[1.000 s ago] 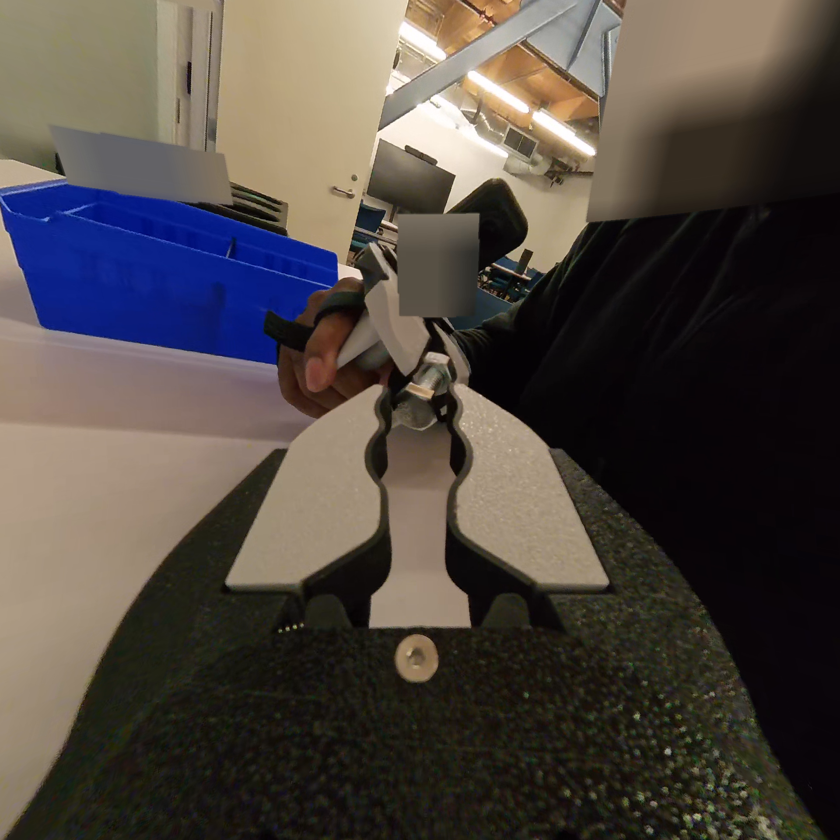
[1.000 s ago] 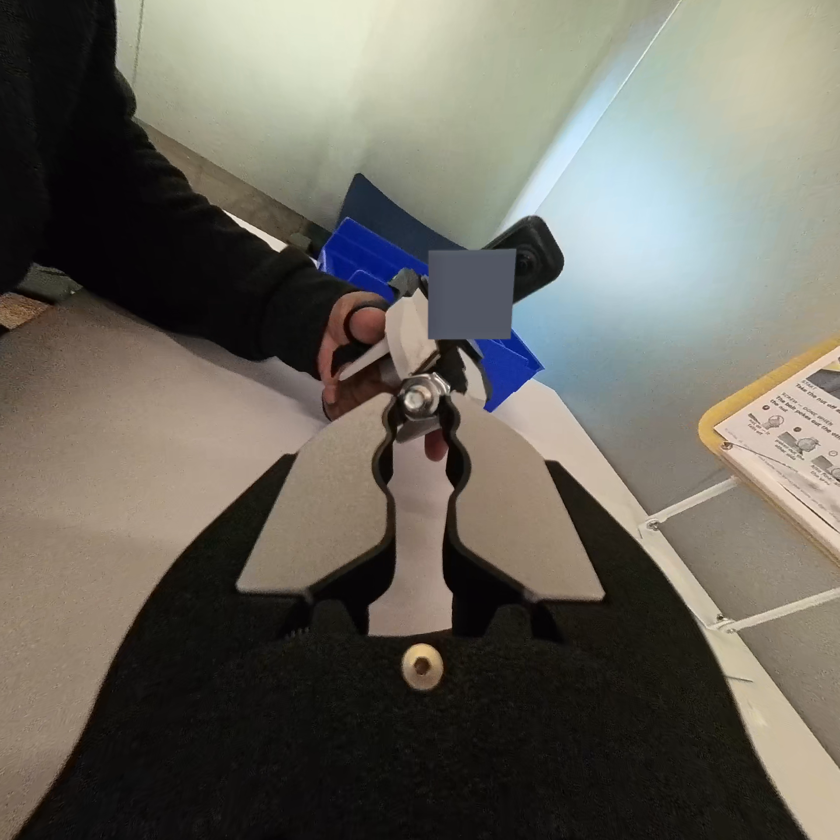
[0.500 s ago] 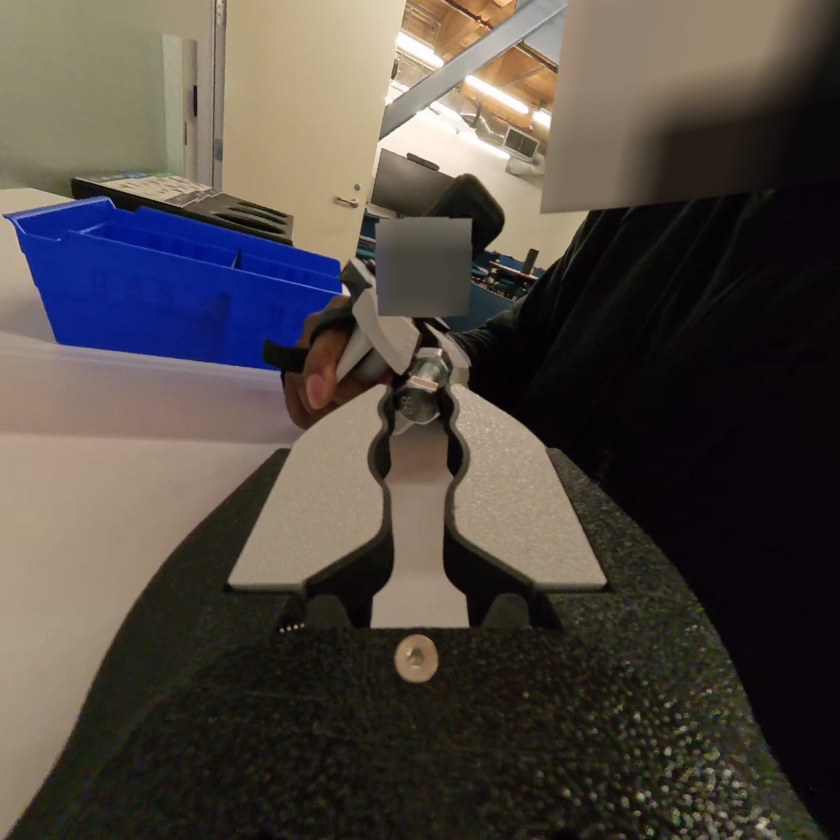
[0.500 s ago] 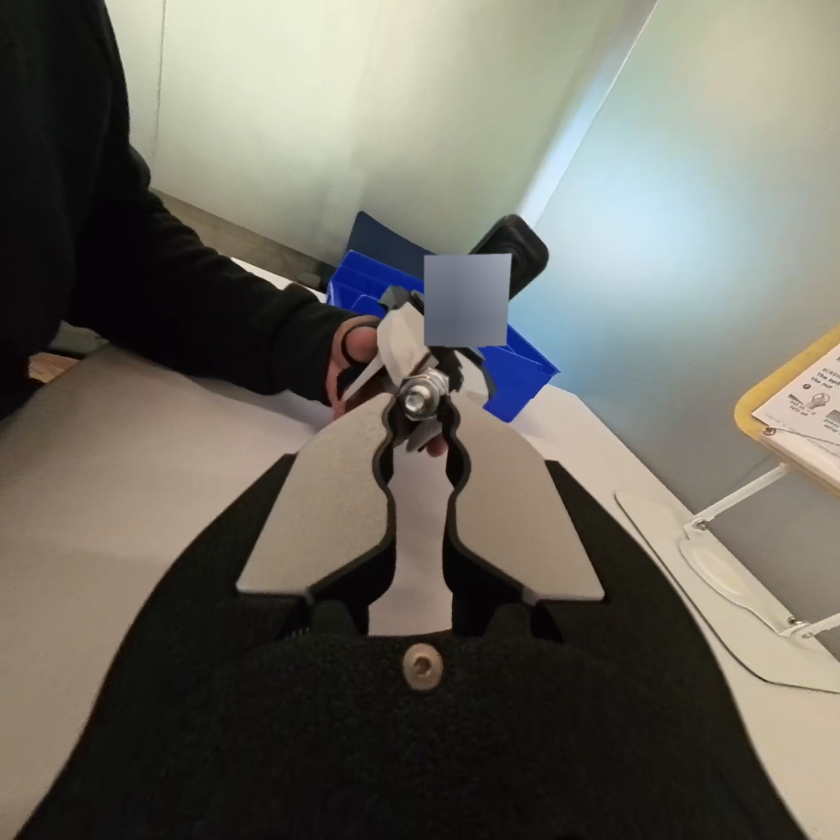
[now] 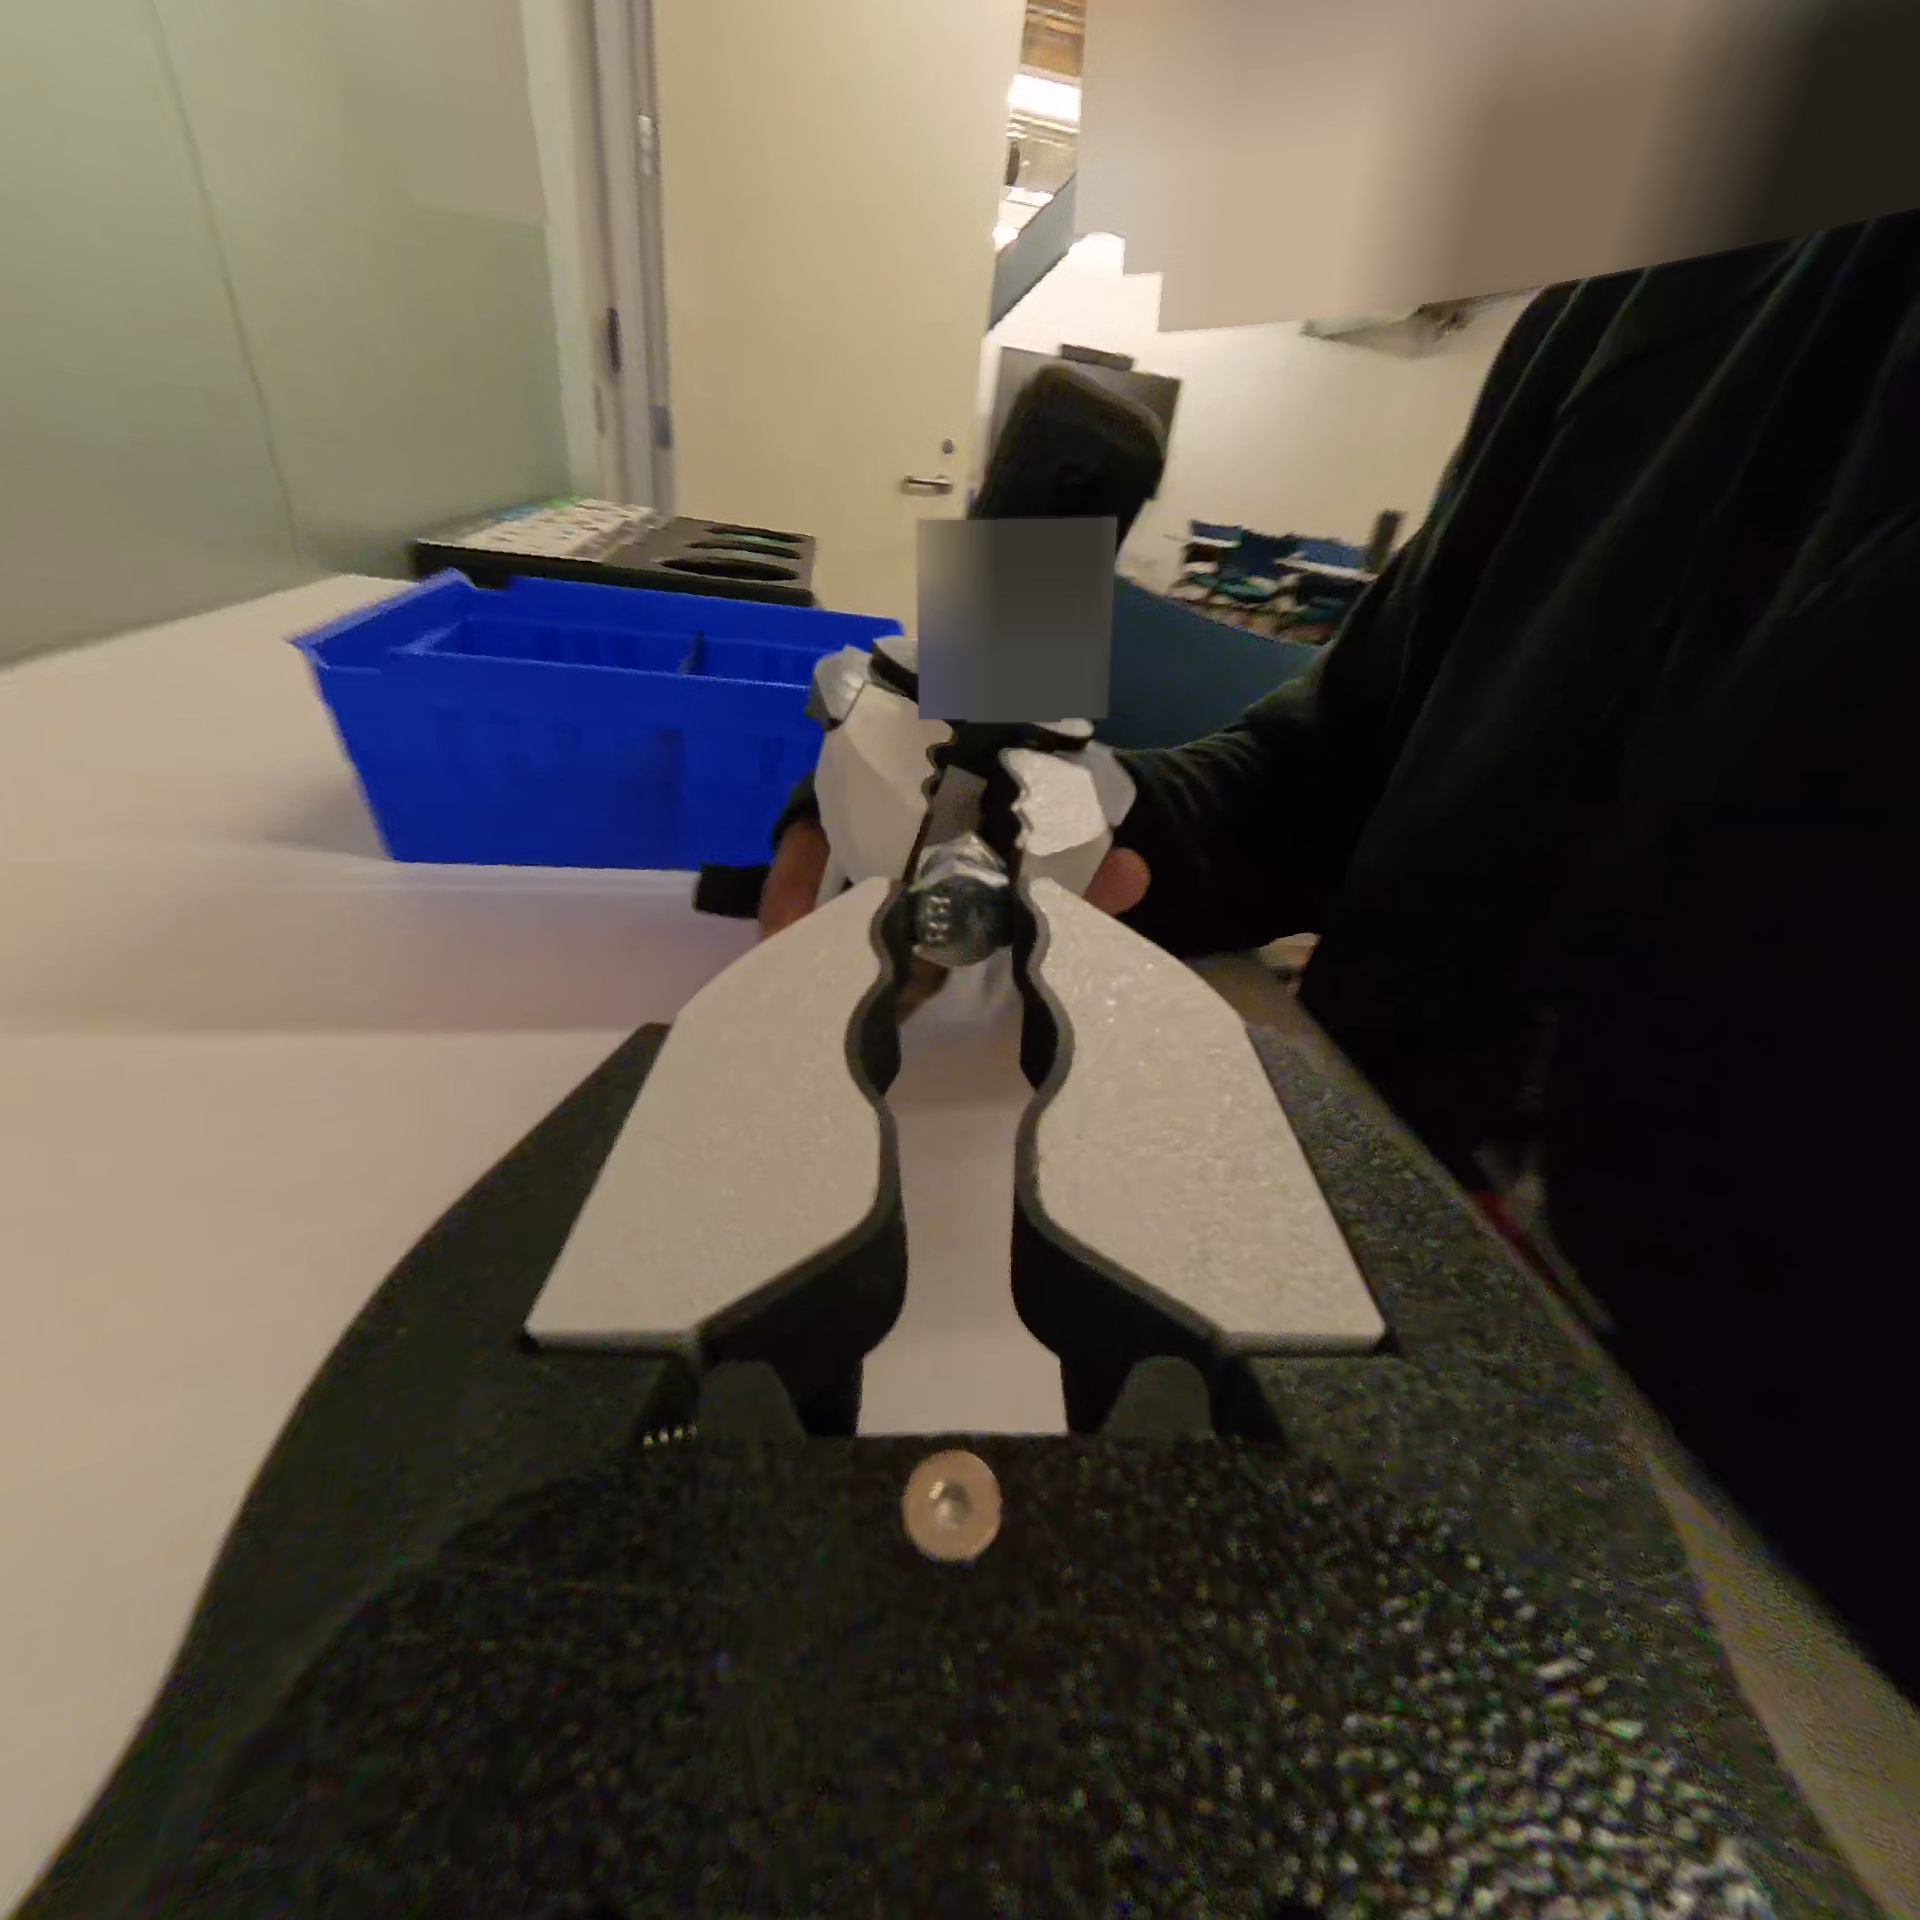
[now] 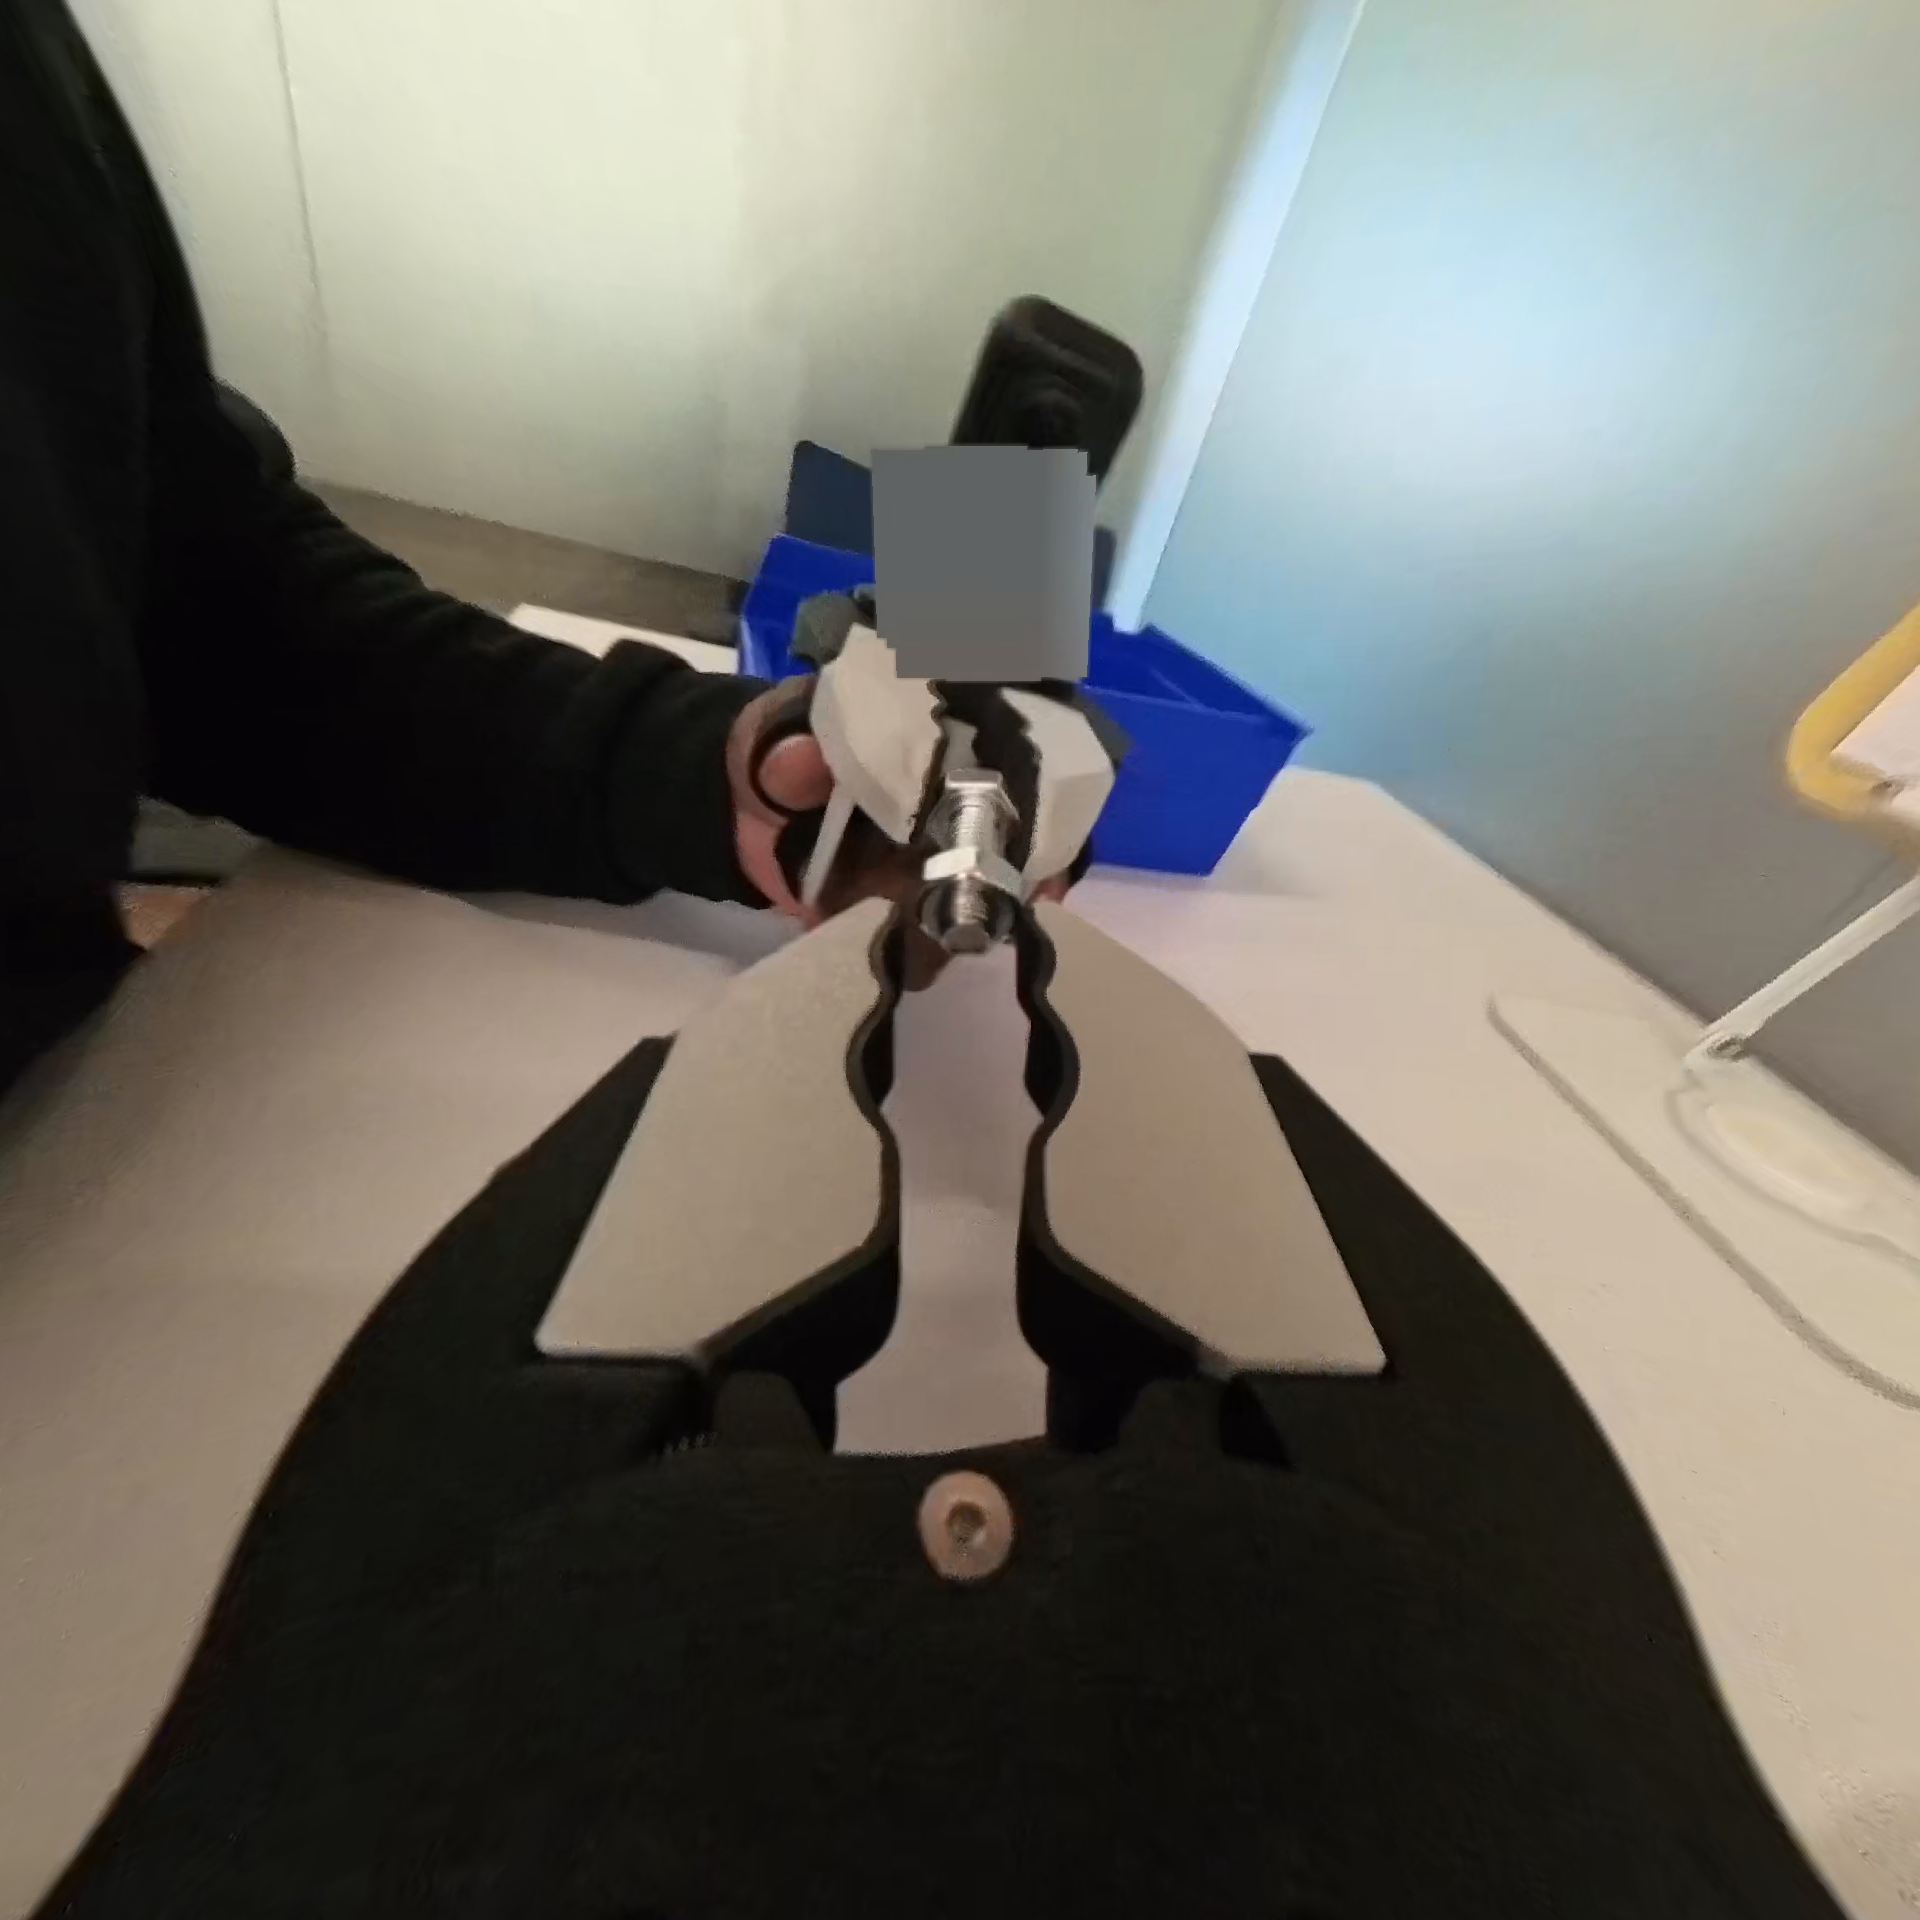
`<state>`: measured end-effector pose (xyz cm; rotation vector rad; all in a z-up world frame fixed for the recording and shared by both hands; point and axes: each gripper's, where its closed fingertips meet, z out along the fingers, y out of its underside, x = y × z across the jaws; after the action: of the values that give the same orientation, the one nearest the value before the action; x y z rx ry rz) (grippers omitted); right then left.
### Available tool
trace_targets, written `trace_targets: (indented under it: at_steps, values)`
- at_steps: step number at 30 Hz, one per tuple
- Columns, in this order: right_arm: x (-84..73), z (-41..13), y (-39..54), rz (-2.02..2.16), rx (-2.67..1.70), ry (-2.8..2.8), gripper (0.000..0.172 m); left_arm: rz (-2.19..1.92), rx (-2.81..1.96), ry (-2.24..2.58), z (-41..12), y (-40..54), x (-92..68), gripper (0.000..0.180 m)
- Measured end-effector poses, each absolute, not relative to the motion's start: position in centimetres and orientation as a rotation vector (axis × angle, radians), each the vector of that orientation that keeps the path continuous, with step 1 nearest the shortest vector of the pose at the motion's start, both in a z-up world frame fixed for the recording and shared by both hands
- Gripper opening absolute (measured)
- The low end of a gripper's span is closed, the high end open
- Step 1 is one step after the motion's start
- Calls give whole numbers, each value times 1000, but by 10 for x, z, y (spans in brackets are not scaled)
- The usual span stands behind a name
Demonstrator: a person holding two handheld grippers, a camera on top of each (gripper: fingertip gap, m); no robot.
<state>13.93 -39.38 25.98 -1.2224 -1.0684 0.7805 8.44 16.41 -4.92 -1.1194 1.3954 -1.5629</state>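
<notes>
The left gripper [image 5: 956, 920] is clenched on the hexagonal head of a silver bolt [image 5: 951, 916], its two grey fingertips pressing the head from either side. The bolt's threaded shank runs straight across to the right gripper [image 6: 961, 914], which faces it tip to tip and closes on a silver nut [image 6: 971, 868] threaded onto that shank; the shank's end pokes out past the nut toward the right wrist camera. Both tools are raised a little above the white table [image 5: 260, 1143], each held by a bare hand coming out of a black sleeve [image 6: 416, 727]. Behind the grippers a blue bin [image 5: 582, 748] with inner dividers stands on the table. Beyond it, in the left wrist view, sits a black tray [image 5: 623, 545] with round openings. At the right edge of the right wrist view a yellow-framed stand [image 6: 1849, 717] rises on thin white legs from a flat white base.
</notes>
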Motion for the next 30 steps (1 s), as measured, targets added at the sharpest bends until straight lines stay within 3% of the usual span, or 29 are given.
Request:
trace_targets:
  at_steps: [3, 7, 10, 12, 15, 20, 21, 23, 25, 28, 30]
  values:
    - [139, 259, -396, 1079, -1378, -988, 39, -1373, -1062, 1388, -50, 173, 84, 17]
    - [137, 260, -395, 1295, -1482, -882, 45, -1207, -1008, 1417, -53, 177, 84, 17]
    - [136, 256, -393, 1336, -1531, -849, 41, -1204, -993, 1454, -57, 172, 84, 17]
    - [137, 254, -390, 1296, -1537, -853, 19, -1236, -987, 1471, -58, 168, 84, 17]
    - [139, 250, -388, 1063, -1467, -960, 18, -1338, -1062, 1447, -61, 169, 85, 17]
    - [144, 251, -393, 168, -943, -1261, 18, -1699, -1241, 1347, -64, 167, 88, 17]
    - [145, 252, -393, 184, -963, -1256, 18, -1705, -1225, 1334, -62, 166, 88, 17]
    - [146, 254, -389, 436, -1138, -1164, 39, -1658, -1187, 1336, -61, 166, 88, 17]
    - [146, 254, -386, 708, -1308, -1062, 48, -1598, -1149, 1339, -57, 167, 88, 18]
    - [143, 256, -389, 1076, -1437, -929, 47, -1525, -1096, 1355, -54, 166, 86, 17]
    - [139, 254, -392, 1154, -1465, -915, 25, -1495, -1090, 1377, -55, 164, 86, 17]
